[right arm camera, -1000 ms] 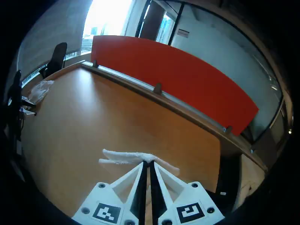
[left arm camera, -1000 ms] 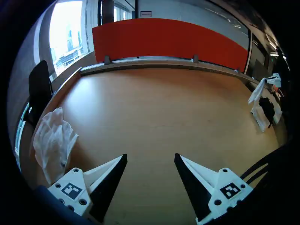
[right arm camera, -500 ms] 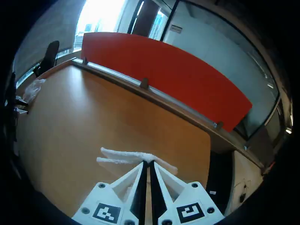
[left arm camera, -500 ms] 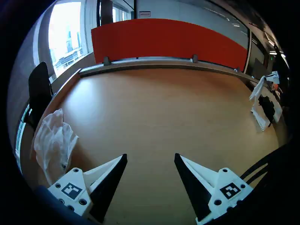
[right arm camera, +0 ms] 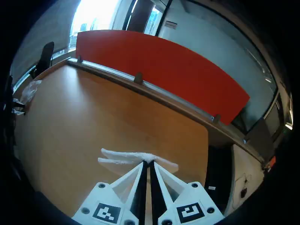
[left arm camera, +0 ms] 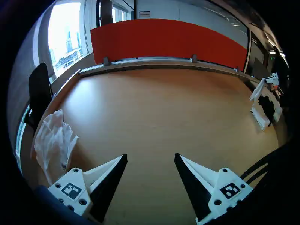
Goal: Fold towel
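1. I count one towel [right arm camera: 129, 157], two grippers, one table [left arm camera: 157, 105], one red screen [left arm camera: 168, 39], one bag [left arm camera: 52, 142] and one chair [left arm camera: 39, 90].
2. The left gripper [left arm camera: 150, 155] hangs low over bare tabletop, its fingers spread wide and holding nothing.
3. The right gripper [right arm camera: 149, 164] points along the table towards the screen, fingers pinched together on the towel's near edge.
4. The towel is white and nubbly, in flat layers jutting left and right past the fingertips, near the table's right end.
5. The table is smooth pale wood. The bag is crumpled clear plastic at its left edge. The chair is black, beyond that edge.
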`<act>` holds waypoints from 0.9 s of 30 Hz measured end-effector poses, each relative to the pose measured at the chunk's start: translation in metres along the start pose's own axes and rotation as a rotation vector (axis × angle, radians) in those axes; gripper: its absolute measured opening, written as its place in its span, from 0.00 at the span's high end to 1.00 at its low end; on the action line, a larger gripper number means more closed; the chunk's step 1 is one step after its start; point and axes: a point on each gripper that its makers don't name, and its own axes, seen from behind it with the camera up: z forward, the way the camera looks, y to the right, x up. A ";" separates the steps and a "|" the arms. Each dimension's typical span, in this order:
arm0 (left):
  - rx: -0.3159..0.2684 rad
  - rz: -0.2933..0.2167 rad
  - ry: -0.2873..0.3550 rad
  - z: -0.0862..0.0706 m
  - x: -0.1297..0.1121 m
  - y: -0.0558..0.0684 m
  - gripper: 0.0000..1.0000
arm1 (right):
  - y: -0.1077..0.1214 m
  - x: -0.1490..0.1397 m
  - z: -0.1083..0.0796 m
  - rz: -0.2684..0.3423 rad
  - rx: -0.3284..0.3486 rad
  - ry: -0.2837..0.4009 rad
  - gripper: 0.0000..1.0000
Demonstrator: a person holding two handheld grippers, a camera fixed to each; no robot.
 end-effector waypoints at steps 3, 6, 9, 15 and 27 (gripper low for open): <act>-0.001 0.001 0.000 0.000 0.001 0.001 0.07 | 0.001 -0.005 -0.003 0.002 -0.002 -0.005 0.95; -0.002 0.004 0.000 0.001 0.001 0.001 0.07 | 0.001 -0.010 -0.007 0.007 -0.005 -0.010 0.95; -0.004 0.006 0.001 0.001 0.002 0.002 0.07 | 0.003 -0.018 -0.011 0.014 -0.009 -0.019 0.95; -0.007 0.007 0.003 0.001 0.004 0.003 0.07 | 0.008 -0.042 -0.023 0.033 -0.022 -0.049 0.95; -0.007 0.017 0.000 0.000 0.001 0.002 0.06 | 0.024 -0.112 -0.040 0.099 -0.068 -0.156 0.95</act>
